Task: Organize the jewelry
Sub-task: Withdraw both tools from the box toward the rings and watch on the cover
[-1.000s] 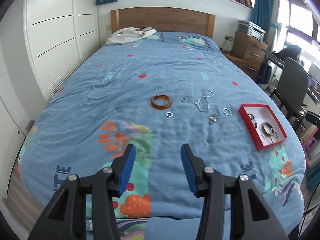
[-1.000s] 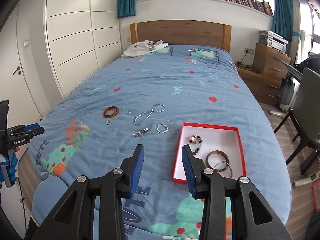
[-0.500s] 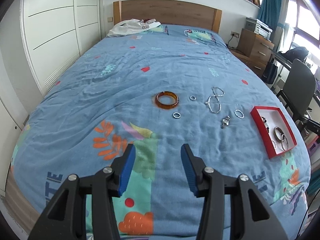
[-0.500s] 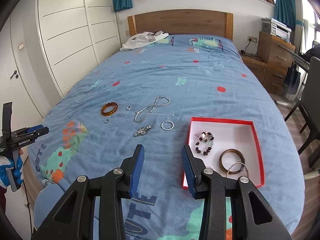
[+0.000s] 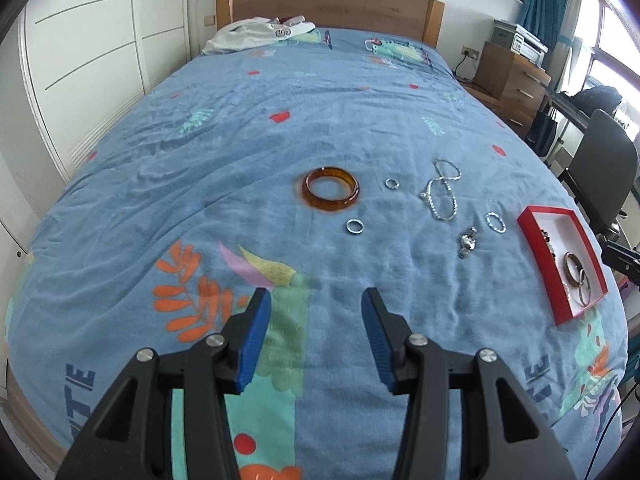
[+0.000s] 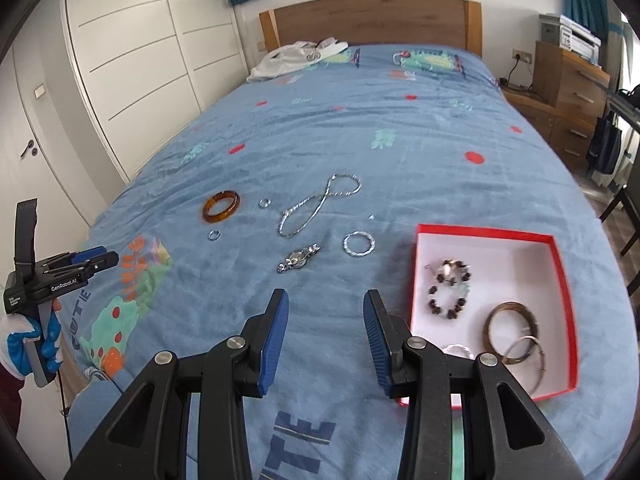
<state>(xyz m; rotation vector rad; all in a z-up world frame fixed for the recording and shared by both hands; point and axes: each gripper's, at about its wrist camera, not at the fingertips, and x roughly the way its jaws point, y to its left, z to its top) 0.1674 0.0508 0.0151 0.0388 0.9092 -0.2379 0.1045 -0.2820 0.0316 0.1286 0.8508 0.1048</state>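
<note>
Blue rubbery pads on both my grippers, and both sets of jaws are standing apart with nothing but bedspread showing between them, so nothing grabbed on either side. From the right wrist cam, the right gripper [image 6: 325, 334] hangs over the near end of the blue duvet [image 6: 400, 140], and just off at my 2 o'clock is the red box [image 6: 560, 280] with its white inside, already holding a dark beaded bracelet [image 6: 450, 290], a brown bangle [image 6: 510, 326] and a thin silver hoop [image 6: 524, 354] overlapping it. Straight up at 12 o'clock, a bit further out, a small silver watch-looking piece [image 6: 299, 258] lies loose on the cover, with a twisted silver ring bracelet [image 6: 359, 243] just beside it toward 1 o'clock. Past those there's a silver chain necklace [image 6: 320, 208] looped like a figure eight, then at 11 o'clock two little silver rings, one nearer [image 6: 214, 235] and one further [image 6: 264, 202], with the amber bangle [image 6: 221, 205] between them and a touch left. Way off at 9 o'clock I can see the left gripper [image 6: 96, 258] sideways on, held in a gloved hand [image 6: 32, 340]. On the left wrist cam the left gripper [image 5: 316, 338] points down at the orange leaf print, the amber bangle [image 5: 331, 189] sits at 12 o'clock well ahead of it, and the red box [image 5: 536, 240] is out at 2 o'clock near the bed's edge. Far end: white clothes [image 6: 300, 58] bunched against the wooden headboard [image 6: 372, 20].
</note>
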